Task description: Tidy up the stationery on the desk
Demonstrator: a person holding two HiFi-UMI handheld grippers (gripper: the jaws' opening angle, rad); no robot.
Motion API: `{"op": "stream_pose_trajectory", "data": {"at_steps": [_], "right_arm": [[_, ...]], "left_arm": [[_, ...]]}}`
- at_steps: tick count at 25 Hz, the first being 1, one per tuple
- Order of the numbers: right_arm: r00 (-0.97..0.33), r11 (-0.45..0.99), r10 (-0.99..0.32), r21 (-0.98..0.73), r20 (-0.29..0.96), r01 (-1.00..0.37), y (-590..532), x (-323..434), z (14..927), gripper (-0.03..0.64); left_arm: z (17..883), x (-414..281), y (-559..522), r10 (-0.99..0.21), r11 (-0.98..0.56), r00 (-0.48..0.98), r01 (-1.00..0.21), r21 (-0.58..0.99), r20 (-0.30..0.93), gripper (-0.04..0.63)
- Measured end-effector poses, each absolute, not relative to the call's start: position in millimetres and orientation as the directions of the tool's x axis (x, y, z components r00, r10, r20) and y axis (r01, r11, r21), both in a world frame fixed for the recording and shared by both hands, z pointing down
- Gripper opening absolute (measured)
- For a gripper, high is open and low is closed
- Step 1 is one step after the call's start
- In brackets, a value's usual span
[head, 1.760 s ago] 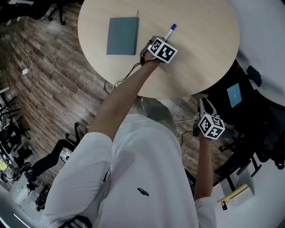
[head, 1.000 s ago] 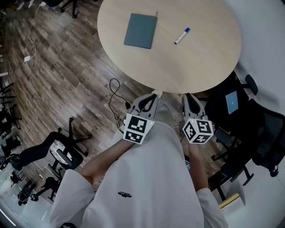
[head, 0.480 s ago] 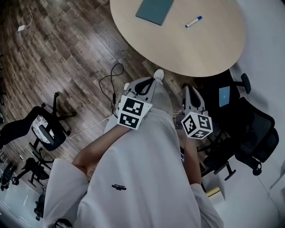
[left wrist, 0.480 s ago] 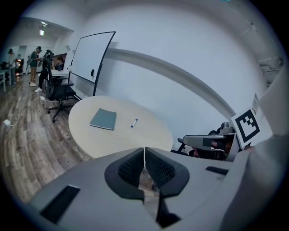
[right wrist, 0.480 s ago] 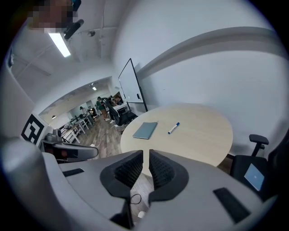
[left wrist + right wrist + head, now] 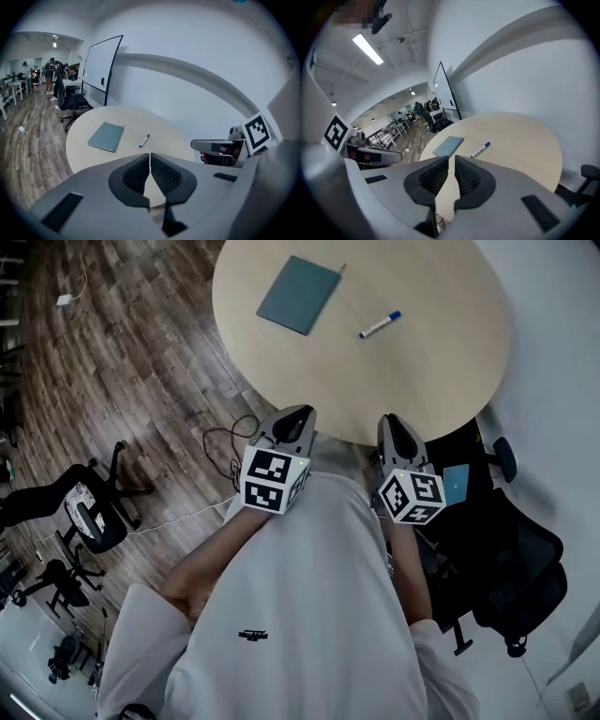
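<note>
Desk scene seen from above. A round, pale wooden table [image 6: 427, 371] stands on a dark plank floor [image 6: 141, 381], with a person in a white shirt at its near edge.

Stationery: a teal notebook [image 6: 298, 294] lies closed and flat on the far left part of the tabletop. A white marker with a blue cap [image 6: 380, 324] lies to its right, apart from it and nearer the table's middle. Both items rest well away from the near rim.

Left gripper [image 6: 298, 412]: held low, close to the body, at the near edge of the table and pointing toward it. In the left gripper view its ribbed pads meet at the tips [image 6: 150, 157] and hold nothing; the notebook [image 6: 106, 136] and the marker [image 6: 144, 140] appear beyond them on the table.

Right gripper [image 6: 390, 420]: held beside the left one, apart from it, also at the near rim. In the right gripper view a narrow slit separates its pads [image 6: 451, 161], and nothing sits in that slit; the notebook [image 6: 448, 146] and marker [image 6: 480, 150] lie farther off.

Surroundings: a black office chair [image 6: 511, 554] stands right of the person, a loose cable [image 6: 225, 440] lies on the floor near the table's left side, and a whiteboard [image 6: 101, 65] stands beyond the table.
</note>
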State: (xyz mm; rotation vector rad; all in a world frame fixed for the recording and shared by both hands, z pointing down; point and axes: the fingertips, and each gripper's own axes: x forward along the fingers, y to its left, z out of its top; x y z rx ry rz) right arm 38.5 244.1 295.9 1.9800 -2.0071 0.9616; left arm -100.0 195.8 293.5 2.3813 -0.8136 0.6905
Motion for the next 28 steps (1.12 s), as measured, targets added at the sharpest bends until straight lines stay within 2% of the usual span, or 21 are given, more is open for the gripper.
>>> {"op": "stream_pose_trajectory", "data": {"at_steps": [6,13,23,28], "right_arm": [[-0.238,0.067,-0.825,-0.33,0.513,-0.942,204.3,106.7,299.7,0.064],[-0.311,0.143,-0.807,-0.346,0.502,-0.927,161.3,125.7,311.2,0.064],[-0.326,0.122,-0.785,-0.384,0.527,-0.915,135.8,120.1,316.5,0.063],[-0.298,0.051,-0.788,-0.425,0.539,-0.904,120.9,111.2,327.9,0.064]], "left_arm": [[296.2,-15.5,178.4,-0.451,-0.627,0.628,-0.729,0.276,0.634,0.026],[307.6,3.1,153.6,-0.492,-0.566,0.576,-0.781,0.263,0.653,0.028],[319.3,-7.5,125.3,-0.506,-0.523,0.548,-0.809,0.268,0.666,0.028],[329.9,-23.6,109.4,-0.529,-0.498,0.525,-0.828,0.256,0.667,0.029]]}}
